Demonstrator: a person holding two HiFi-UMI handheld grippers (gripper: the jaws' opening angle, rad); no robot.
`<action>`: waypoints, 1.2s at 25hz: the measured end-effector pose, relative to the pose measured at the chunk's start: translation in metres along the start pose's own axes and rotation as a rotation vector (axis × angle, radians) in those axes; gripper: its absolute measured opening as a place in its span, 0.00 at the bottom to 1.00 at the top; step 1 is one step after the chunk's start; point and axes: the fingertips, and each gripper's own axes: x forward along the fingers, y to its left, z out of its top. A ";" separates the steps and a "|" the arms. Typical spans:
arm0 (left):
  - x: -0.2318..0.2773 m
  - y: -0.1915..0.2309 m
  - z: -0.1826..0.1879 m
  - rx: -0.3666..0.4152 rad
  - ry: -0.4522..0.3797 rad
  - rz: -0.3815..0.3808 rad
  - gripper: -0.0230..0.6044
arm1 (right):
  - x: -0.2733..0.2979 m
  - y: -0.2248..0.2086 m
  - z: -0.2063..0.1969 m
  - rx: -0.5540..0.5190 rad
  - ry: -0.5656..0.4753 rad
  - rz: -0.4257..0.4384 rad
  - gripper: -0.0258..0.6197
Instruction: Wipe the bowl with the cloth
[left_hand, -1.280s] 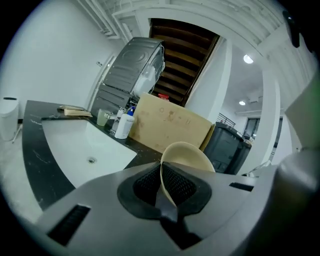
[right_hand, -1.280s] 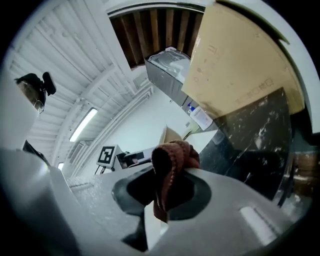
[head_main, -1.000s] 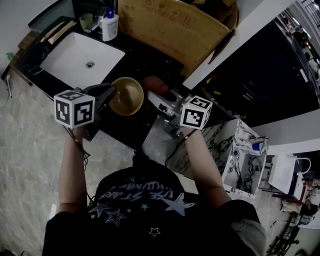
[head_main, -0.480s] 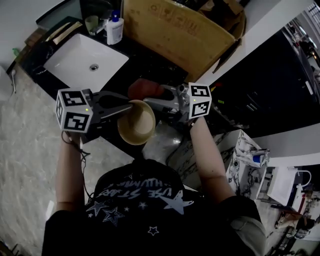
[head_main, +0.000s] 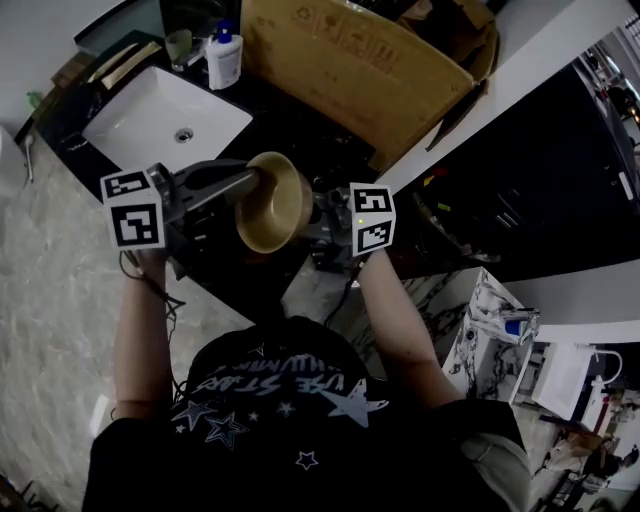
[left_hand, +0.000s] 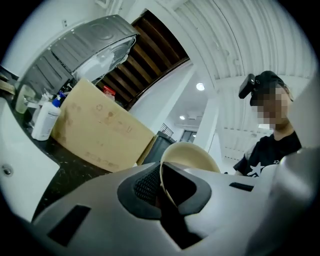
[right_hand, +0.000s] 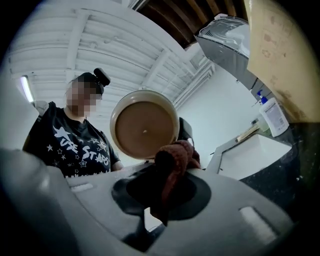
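Observation:
The bowl (head_main: 268, 205), cream outside and brown inside, hangs tilted on its side above the black counter. My left gripper (head_main: 248, 181) is shut on its rim; in the left gripper view the thin rim (left_hand: 169, 176) runs between the jaws. The bowl's brown inside (right_hand: 144, 125) faces my right gripper (right_hand: 167, 186), which is shut on a bunched red-brown cloth (right_hand: 175, 159). The cloth sits just below the bowl's rim; I cannot tell whether they touch. In the head view my right gripper (head_main: 320, 222) reaches in beside the bowl and the cloth is hidden.
A white sink (head_main: 165, 115) is set in the black counter (head_main: 300, 130) at the back left, with a soap bottle (head_main: 222, 58) and a cup (head_main: 180, 45) behind it. A large open cardboard box (head_main: 350, 60) stands at the back. Marble floor lies to the left.
The bowl has come up off the counter and tipped onto its side. Both grippers rose and closed in on each other, and the cloth has gone out of sight behind the bowl.

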 end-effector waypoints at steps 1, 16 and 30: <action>0.001 0.008 0.001 -0.001 -0.010 0.036 0.07 | -0.001 -0.001 -0.003 0.012 -0.003 0.002 0.11; -0.003 0.144 -0.036 -0.062 0.064 0.511 0.07 | -0.104 -0.055 0.002 0.069 -0.105 -0.180 0.11; 0.006 0.224 -0.077 -0.180 0.249 0.861 0.07 | -0.188 -0.110 0.020 0.006 -0.144 -0.457 0.11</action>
